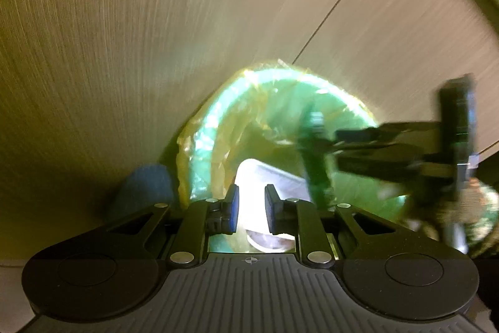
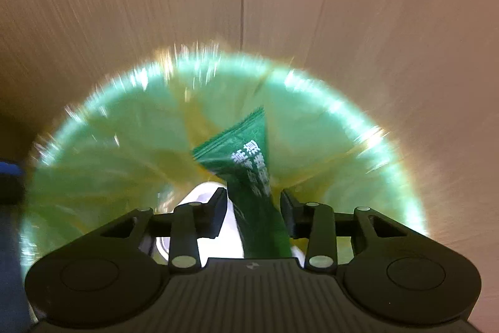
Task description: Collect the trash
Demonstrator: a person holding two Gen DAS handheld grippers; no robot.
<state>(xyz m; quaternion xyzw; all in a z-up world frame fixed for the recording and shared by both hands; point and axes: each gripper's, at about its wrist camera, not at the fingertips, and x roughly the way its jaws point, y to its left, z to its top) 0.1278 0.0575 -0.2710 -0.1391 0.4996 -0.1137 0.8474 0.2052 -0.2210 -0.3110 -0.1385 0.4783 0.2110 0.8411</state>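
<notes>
- Jaws first: the right gripper has a green wrapper standing between its fingers, yet there is a visible gap on either side, so the pads do not look to be pressing it; I'd call that a loosened hold, not a clamp.
- Left gripper sits narrow, with nothing caught between its blue pads; only the white item shows beyond the gap.
- Landmark is the green bin, lined with a yellowish bag and standing on the wooden floor.
- Wrapper's long axis runs straight out along the right fingers, its printed end pointing down into the bin's mouth, right above the middle of the opening.
- A white item already lies at the bottom of the bin, beneath both grippers.
- From the left wrist, the right gripper reaches over the bin's right side, blurred; the left hangs at the near rim.
- Judgement: the right hand is the nearer one, and the drop needs only a clean release over the opening.
</notes>
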